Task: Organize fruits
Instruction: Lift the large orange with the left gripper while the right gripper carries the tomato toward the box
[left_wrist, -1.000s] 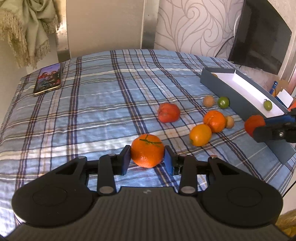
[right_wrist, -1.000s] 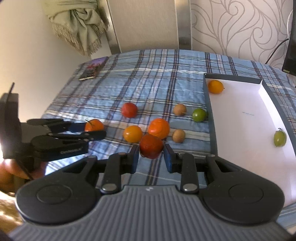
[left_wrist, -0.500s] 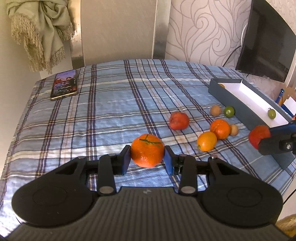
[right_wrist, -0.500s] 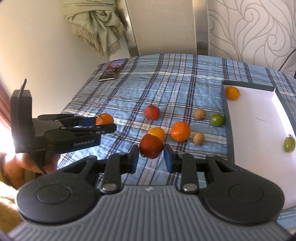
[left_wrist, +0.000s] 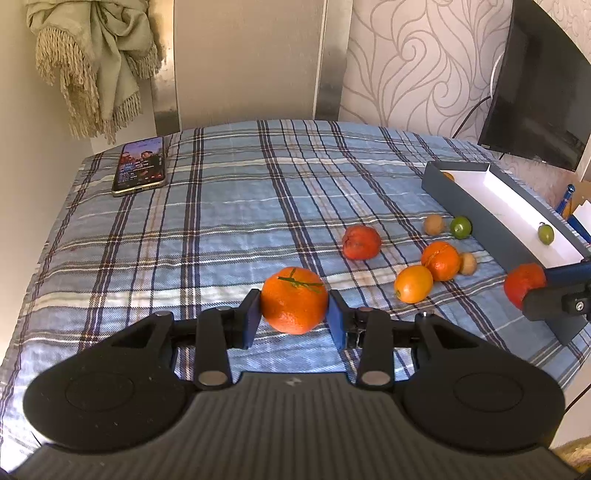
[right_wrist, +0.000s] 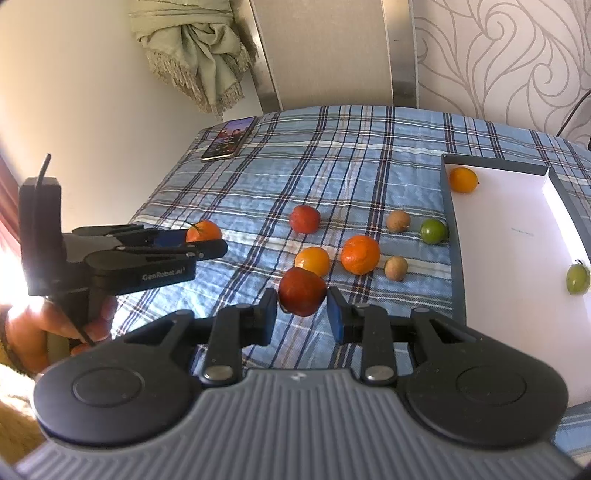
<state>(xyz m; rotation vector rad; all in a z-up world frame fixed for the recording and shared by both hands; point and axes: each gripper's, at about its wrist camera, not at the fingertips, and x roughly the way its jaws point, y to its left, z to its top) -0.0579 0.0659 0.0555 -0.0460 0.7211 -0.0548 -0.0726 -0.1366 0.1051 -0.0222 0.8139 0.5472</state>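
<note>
Both claws gripping fruit: left claw (left_wrist: 294, 319) clamping round orange mandarin (left_wrist: 294, 300), right claw (right_wrist: 301, 315) clamping dark-red fruit (right_wrist: 302, 291). Grey-walled white tray (right_wrist: 517, 236) holding 2 fruits; approx. 6 lying loose beside it.

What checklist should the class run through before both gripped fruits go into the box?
1. Left gripper shut on the stemmed orange: ok.
2. Right gripper shut on the red fruit: ok.
3. Both fruits lifted off the plaid cloth: ok.
4. Free white floor in the grey box: ok; only a small orange and a green fruit inside.
5. Six loose fruits beside the box wall: ok, low on the cloth.
6. Red fruit's grip firmness: cannot tell.
</note>
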